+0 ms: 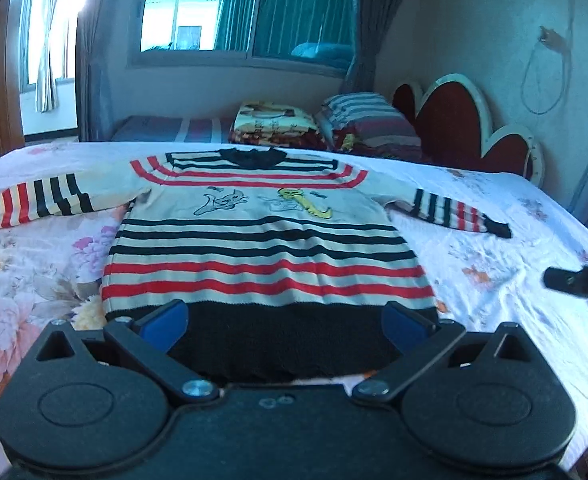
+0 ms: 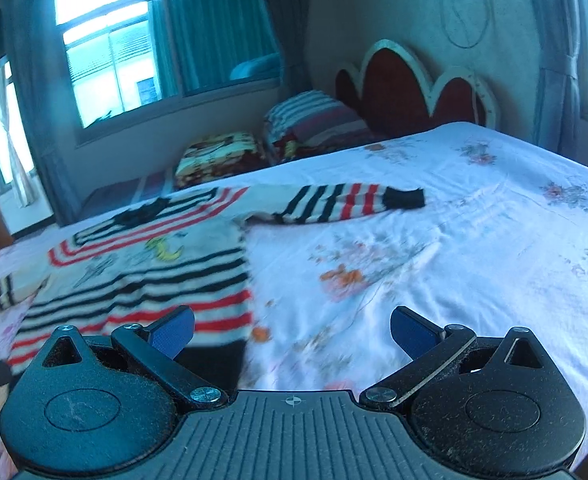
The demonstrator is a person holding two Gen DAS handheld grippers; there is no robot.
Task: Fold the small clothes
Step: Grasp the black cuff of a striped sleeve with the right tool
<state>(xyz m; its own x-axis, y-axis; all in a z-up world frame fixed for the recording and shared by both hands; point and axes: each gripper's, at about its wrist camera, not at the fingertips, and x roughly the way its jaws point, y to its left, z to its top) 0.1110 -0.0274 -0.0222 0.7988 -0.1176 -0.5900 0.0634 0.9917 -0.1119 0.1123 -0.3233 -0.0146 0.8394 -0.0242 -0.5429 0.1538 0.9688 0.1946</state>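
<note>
A small striped sweater [image 1: 266, 240] lies flat and face up on the bed, cream with black and red bands, a black hem and both sleeves spread out. My left gripper [image 1: 286, 324] hovers open just above the middle of the black hem, nothing between its blue pads. The right gripper [image 2: 292, 332] is open too, over the bedsheet just right of the sweater's [image 2: 142, 276] lower right corner. Its tip shows in the left wrist view as a black part [image 1: 578, 282] at the right edge. The right sleeve [image 2: 350, 200] stretches out ahead of it.
A floral bedsheet [image 2: 454, 248] covers the bed. Behind it lie a folded patterned blanket [image 1: 274, 124], striped pillows [image 1: 370, 120] and a red scalloped headboard [image 1: 462, 124]. Windows with curtains are on the far wall. The bed's edge falls off at the right.
</note>
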